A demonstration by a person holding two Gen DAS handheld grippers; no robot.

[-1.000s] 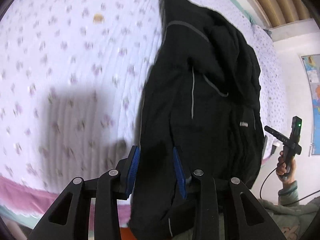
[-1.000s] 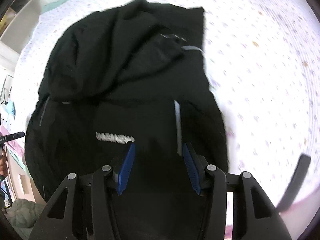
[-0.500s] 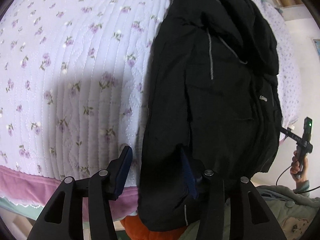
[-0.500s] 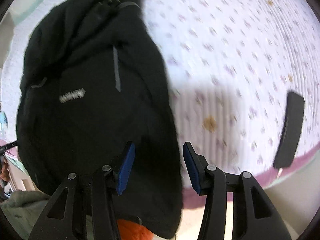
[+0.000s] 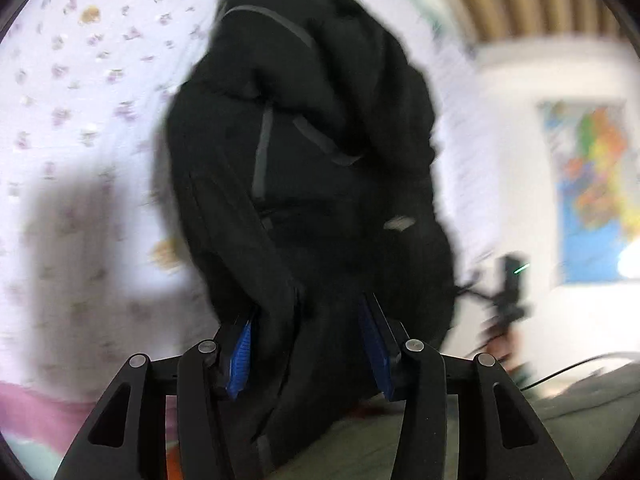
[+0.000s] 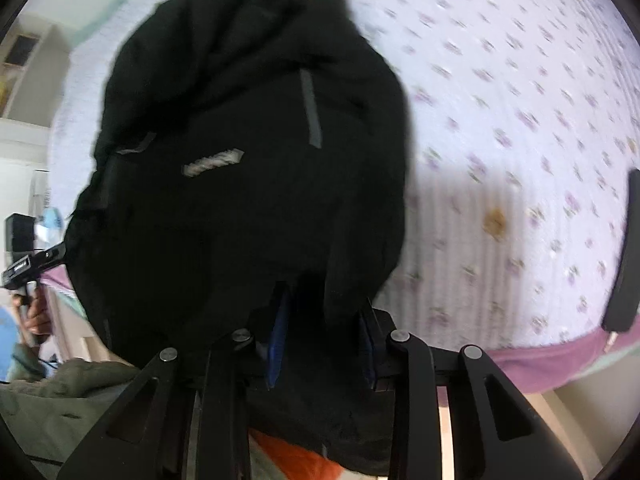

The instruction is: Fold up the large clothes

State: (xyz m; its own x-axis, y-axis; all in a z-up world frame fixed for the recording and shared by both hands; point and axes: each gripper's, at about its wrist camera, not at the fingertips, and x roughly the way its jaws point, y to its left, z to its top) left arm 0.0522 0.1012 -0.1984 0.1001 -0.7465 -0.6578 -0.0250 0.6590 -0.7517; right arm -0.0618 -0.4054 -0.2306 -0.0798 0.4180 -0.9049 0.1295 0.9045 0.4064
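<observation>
A large black jacket (image 5: 304, 184) with grey zip strips and a small chest logo lies on a lilac flowered bedspread (image 5: 80, 128); its near hem hangs over the bed's front edge. It also fills the right wrist view (image 6: 240, 168). My left gripper (image 5: 308, 344) has black fabric bunched between its blue pads, jaws still wide apart. My right gripper (image 6: 324, 332) also has jacket fabric between its pads, jaws apart. Both views are blurred by motion.
The bedspread (image 6: 520, 120) has a pink border (image 6: 560, 356) at the front edge. A dark flat object (image 6: 624, 256) lies on the bed at the right. A hand with the other gripper (image 6: 28, 264) shows at left. A colourful wall map (image 5: 592, 192) hangs right.
Both grippers have pushed forward into the jacket's near hem; fabric now sits between the pads of each. The hem has bunched and lifted.
</observation>
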